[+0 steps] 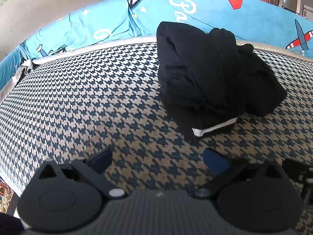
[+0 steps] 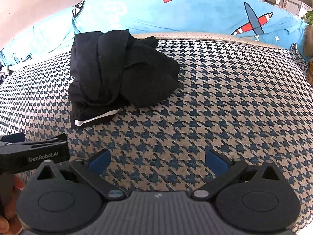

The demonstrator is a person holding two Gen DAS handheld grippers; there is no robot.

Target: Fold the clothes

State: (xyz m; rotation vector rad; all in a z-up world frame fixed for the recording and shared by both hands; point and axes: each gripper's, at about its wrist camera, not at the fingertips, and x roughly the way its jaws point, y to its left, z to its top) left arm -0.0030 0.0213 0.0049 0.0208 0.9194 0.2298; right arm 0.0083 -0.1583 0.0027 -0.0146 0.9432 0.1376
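One black garment [image 1: 213,72] crumpled in heap, white trim showing.

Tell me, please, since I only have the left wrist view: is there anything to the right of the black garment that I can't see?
Observer: Only bare houndstooth cover; it runs to the bed's right edge, where a green plant shows.
Operator: Thanks. Are the right tongs holding anything?
Observer: No. The right tongs are open, their blue pads over bare cover, short of the black garment.
Operator: Can you see my left tongs from there?
Observer: Yes, their black body, printed GenRobot.AI, sits at the right view's left edge, with a hand below it. In your own view the left tongs are open too.
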